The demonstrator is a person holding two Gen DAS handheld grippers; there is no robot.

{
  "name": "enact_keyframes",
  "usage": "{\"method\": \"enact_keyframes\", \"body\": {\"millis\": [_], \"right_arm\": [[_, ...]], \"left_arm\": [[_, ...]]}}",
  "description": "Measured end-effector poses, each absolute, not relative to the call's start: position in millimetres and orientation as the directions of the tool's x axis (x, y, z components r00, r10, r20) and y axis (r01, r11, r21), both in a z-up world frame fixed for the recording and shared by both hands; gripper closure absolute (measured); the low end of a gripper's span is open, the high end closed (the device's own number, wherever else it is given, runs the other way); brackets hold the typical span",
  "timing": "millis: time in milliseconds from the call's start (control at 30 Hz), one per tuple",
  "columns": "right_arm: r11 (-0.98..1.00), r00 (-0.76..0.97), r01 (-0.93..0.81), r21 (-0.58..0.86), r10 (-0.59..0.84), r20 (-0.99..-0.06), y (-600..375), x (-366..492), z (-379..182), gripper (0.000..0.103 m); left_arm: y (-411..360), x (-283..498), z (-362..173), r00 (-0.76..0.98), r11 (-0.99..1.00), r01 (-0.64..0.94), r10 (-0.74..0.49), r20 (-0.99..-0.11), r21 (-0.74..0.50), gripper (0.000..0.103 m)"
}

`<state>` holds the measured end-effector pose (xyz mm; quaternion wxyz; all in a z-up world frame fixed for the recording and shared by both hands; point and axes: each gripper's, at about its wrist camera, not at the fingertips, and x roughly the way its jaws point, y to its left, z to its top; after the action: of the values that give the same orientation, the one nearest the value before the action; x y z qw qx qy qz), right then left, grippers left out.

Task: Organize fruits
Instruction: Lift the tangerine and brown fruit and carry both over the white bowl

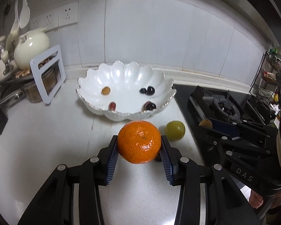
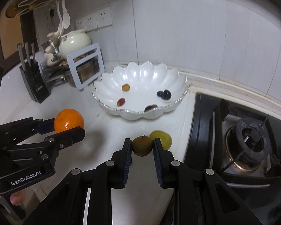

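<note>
My left gripper [image 1: 139, 144] is shut on an orange mandarin [image 1: 139, 142], held above the white counter; the right wrist view shows the same mandarin [image 2: 69, 120] at the left. My right gripper [image 2: 142, 146] is shut on a small brown round fruit [image 2: 142, 145], whose top [image 1: 206, 123] peeks out at the right in the left wrist view. A green fruit [image 1: 175, 130] [image 2: 164, 137] lies on the counter just beyond both grippers. Behind it stands a white scalloped bowl [image 1: 121, 71] [image 2: 144, 73] holding several small fruits: dark grapes [image 1: 147, 90], a red one and a yellow-orange one [image 1: 105, 90].
A black gas stove [image 2: 247, 136] borders the counter on the right. At the back left stand a white-framed rack [image 1: 47, 75], a cream teapot [image 1: 31, 48] and a knife block [image 2: 34, 82]. A person's hand [image 2: 16, 198] holds the left gripper's handle. White tiled wall behind.
</note>
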<state>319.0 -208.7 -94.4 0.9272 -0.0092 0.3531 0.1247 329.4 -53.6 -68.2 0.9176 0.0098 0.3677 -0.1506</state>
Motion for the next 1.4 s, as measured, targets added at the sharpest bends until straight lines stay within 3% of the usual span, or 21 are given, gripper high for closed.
{"method": "enact_keyframes", "body": {"millis": [633, 1400], "right_arm": [[0.974, 0.818, -0.215, 0.072, 0.220, -0.532, -211, 338, -49, 0.078], [0.973, 0.810, -0.210, 0.094, 0.227, -0.541, -197, 422, -27, 0.078]], "left_arm": [[-50, 348, -23, 0.773, 0.955, 0.288, -0.273, -0.573, -0.067, 0.060], [-41, 424, 0, 0.783, 0.967, 0.245, -0.239, -0.574, -0.069, 0.060]]}}
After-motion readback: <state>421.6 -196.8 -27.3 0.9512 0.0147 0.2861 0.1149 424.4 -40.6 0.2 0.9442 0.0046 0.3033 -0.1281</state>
